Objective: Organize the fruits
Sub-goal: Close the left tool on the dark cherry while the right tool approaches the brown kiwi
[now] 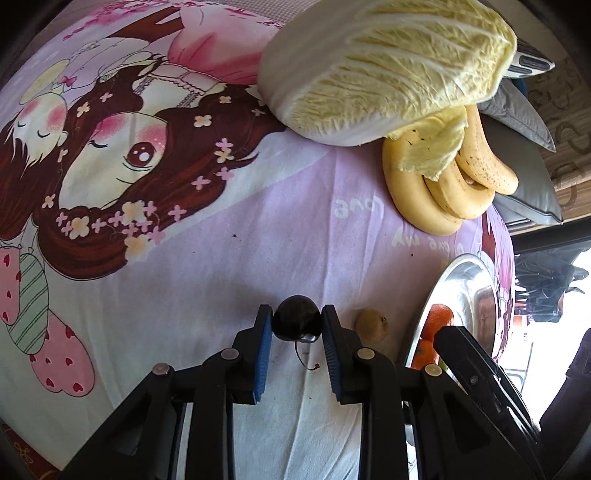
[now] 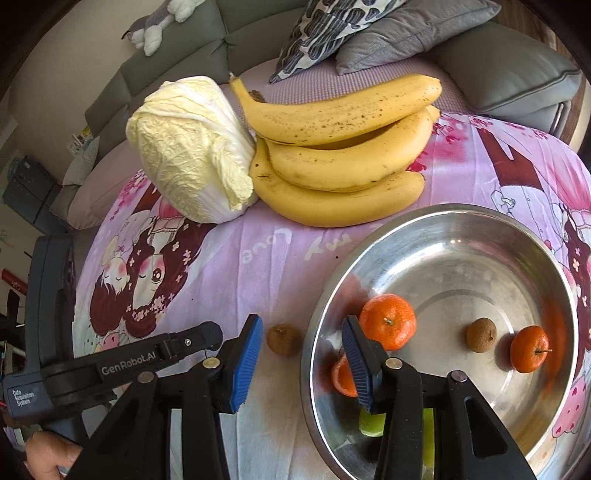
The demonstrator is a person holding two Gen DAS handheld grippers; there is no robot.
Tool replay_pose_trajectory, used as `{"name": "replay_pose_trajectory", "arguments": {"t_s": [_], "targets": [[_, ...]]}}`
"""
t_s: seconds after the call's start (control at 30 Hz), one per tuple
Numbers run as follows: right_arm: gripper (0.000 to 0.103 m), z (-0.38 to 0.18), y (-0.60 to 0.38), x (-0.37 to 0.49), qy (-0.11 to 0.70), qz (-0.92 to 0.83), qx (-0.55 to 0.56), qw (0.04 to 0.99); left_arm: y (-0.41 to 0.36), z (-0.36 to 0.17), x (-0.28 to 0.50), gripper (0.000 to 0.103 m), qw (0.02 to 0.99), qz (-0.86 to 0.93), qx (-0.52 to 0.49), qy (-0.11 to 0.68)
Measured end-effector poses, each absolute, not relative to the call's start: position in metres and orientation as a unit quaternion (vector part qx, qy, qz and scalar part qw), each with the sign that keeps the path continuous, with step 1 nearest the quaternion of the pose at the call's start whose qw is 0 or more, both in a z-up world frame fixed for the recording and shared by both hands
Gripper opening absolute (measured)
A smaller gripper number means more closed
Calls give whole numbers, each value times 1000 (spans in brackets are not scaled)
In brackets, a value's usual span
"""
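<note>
My left gripper is shut on a dark cherry with a thin stem, just above the cloth. A small brown longan lies right of it, also in the right wrist view. The steel bowl holds two mandarins, a brown longan, an orange piece and something green under my fingers. My right gripper is open and empty, its jaws astride the bowl's left rim. The bowl's edge shows at the right in the left wrist view.
A bunch of bananas and a napa cabbage lie at the back of the cartoon-print cloth. Grey cushions and a sofa stand behind. The left gripper's handle reaches in from the left.
</note>
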State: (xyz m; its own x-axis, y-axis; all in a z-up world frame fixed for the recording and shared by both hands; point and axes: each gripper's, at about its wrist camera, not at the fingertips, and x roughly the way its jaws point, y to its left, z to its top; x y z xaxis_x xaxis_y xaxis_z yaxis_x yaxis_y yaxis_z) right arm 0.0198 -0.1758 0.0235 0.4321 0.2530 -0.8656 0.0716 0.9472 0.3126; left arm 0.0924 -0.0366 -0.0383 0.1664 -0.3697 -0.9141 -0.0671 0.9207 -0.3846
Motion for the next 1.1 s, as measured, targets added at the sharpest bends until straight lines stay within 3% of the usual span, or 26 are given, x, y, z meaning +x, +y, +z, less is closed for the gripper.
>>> {"name": "replay_pose_trajectory", "arguments": {"t_s": [0.5, 1.1], "targets": [[40, -1, -137, 39, 561, 100, 105, 815, 30, -34, 95, 28, 728, -89, -192, 652], [38, -10, -131, 41, 575, 124, 124, 799, 23, -36, 100, 28, 725, -83, -209, 651]]}}
